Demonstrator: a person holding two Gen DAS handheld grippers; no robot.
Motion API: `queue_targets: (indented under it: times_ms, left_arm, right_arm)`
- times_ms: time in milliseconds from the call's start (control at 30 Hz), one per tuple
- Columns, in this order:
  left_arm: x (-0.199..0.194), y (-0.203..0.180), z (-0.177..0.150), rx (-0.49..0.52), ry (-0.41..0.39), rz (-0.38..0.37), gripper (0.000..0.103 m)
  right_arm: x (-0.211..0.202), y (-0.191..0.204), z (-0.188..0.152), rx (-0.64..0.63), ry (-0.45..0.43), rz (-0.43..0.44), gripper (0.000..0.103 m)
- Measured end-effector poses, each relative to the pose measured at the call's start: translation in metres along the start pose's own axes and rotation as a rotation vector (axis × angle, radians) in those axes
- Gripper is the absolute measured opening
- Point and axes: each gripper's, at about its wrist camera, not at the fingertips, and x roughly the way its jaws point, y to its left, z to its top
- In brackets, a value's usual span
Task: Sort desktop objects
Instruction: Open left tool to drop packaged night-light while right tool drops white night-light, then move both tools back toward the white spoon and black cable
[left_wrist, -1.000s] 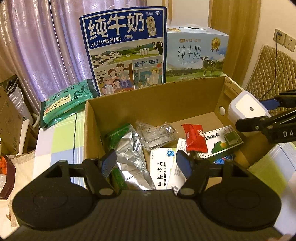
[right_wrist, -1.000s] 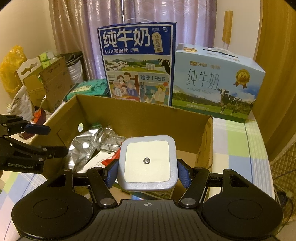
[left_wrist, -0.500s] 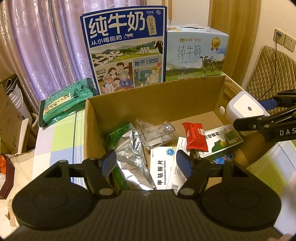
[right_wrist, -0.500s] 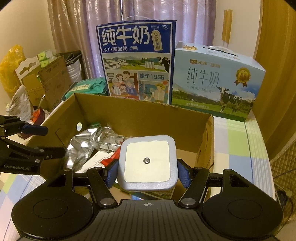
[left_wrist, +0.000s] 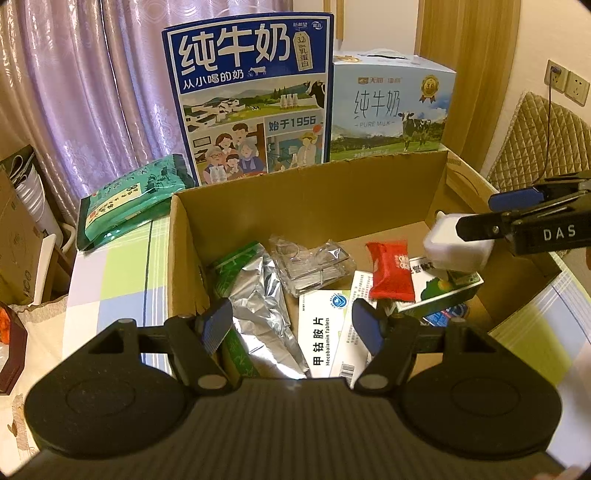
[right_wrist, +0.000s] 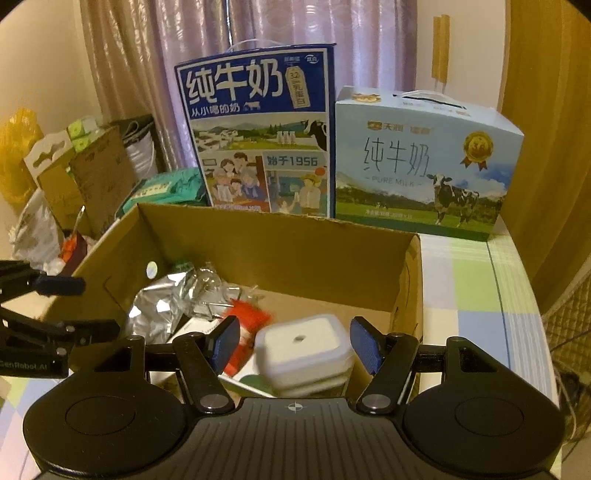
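White square plastic night-light (right_wrist: 303, 350) with the small dot in its face sits loose between my right gripper (right_wrist: 295, 343) fingers, and it's blurred, so I can't quite tell whether it is resting on the packets below. Those blue-padded fingers are spread wide, a gap on each side of it. It's inside the open brown cardboard box (right_wrist: 295, 251), at the right end, over a green-and-white carton (left_wrist: 439, 288). Beside that lies a red snack packet (left_wrist: 391, 273), then a clear plastic blister pack (left_wrist: 314, 262), a crumpled silver foil pouch (left_wrist: 262, 306) and a white tablet box (left_wrist: 325, 332). My left gripper (left_wrist: 291, 325) hangs over the box's near left corner, fingers apart, nothing between them. Behind the box stand a dark blue milk carton (right_wrist: 258, 129) and a pale blue milk carton (right_wrist: 424, 162).
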Motion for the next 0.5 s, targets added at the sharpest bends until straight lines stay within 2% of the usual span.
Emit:
queue_targets:
  times_ms: [200, 333, 500]
  left_arm:
    - [-0.011, 0.000, -0.004, -0.007, -0.013, -0.007, 0.067]
    - [-0.025, -0.004, -0.010, -0.011, -0.025, -0.014, 0.067]
    - [-0.046, -0.011, -0.022, -0.022, -0.039, -0.023, 0.067]
  right_arm:
    - [-0.009, -0.006, -0.007, 0.028, 0.001, -0.007, 0.065]
    - [-0.022, -0.008, -0.018, 0.043, -0.001, -0.011, 0.073]
    - [-0.042, -0.007, -0.037, 0.059, 0.002, -0.007, 0.075]
